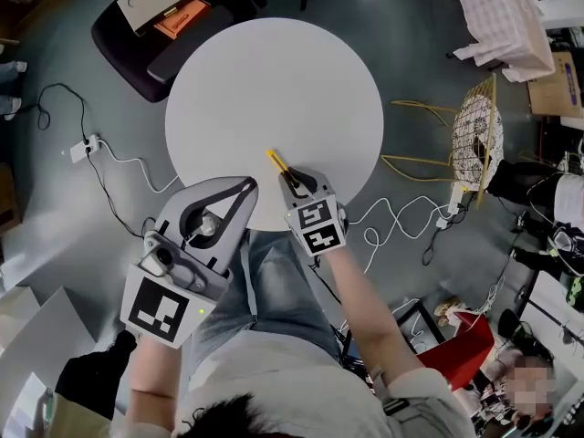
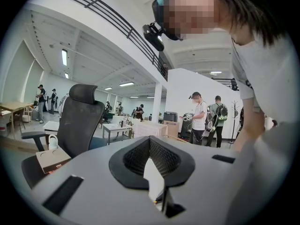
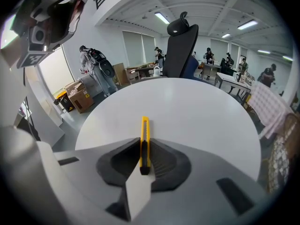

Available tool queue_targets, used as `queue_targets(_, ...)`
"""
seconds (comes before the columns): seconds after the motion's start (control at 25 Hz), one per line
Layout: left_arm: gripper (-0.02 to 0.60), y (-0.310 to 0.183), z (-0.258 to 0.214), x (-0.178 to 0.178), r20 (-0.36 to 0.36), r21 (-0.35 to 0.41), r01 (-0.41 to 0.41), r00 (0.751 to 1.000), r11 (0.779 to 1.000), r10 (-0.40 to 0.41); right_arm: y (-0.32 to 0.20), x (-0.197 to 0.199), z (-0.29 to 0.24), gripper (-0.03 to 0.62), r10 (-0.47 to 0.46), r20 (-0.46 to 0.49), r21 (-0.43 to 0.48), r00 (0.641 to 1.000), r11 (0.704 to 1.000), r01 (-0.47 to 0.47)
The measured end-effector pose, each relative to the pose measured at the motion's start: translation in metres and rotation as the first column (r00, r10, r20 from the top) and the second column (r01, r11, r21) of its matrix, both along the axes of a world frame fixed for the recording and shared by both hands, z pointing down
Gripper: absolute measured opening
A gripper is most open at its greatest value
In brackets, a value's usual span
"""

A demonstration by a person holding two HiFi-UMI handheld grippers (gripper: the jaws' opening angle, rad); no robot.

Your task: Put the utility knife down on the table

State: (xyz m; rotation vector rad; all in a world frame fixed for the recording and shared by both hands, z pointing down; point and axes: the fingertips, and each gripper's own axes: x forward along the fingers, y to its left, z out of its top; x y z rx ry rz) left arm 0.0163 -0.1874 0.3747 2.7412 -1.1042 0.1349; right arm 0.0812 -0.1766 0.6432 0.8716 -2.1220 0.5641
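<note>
A yellow utility knife (image 1: 276, 161) is held in my right gripper (image 1: 292, 181), which is shut on its black rear end. The blade end points out over the round white table (image 1: 274, 80), close to its near edge. In the right gripper view the knife (image 3: 145, 137) runs straight ahead between the jaws of the right gripper (image 3: 145, 162), above the table top (image 3: 197, 111); I cannot tell whether it touches the table. My left gripper (image 1: 246, 187) hangs at the table's near-left edge, shut with nothing in it. Its own view shows the left gripper (image 2: 151, 149) facing the room.
A black office chair (image 1: 151, 26) with a cardboard box on it stands beyond the table's far left. A power strip (image 1: 82, 147) and cables lie on the floor at left. A wire basket (image 1: 476, 133) is on the right. The person's legs are under the near edge.
</note>
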Motion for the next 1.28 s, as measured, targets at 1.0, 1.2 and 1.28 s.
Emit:
queue_targets(1.0,0.009,0.009,-0.023,-0.003,0.012,0.045,0.005,1.000,0.999,-0.005,-0.003,-0.001,-0.024,0.075,0.023,0.020,0.029,1.000,0.999,-0.024)
queue_targets(1.2,0.009,0.013,-0.026,-0.003,0.018,0.054,-0.017,1.000,0.998,0.016,-0.003,-0.001,-0.032,0.075,0.054,0.039,0.047,0.998,0.997,-0.055)
queue_targets(1.28,0.009,0.015,-0.028,-0.002,0.017,0.061,-0.028,0.999,0.998,0.027,-0.003,-0.002,-0.038,0.075,0.063,0.053,0.064,0.997,0.996,-0.067)
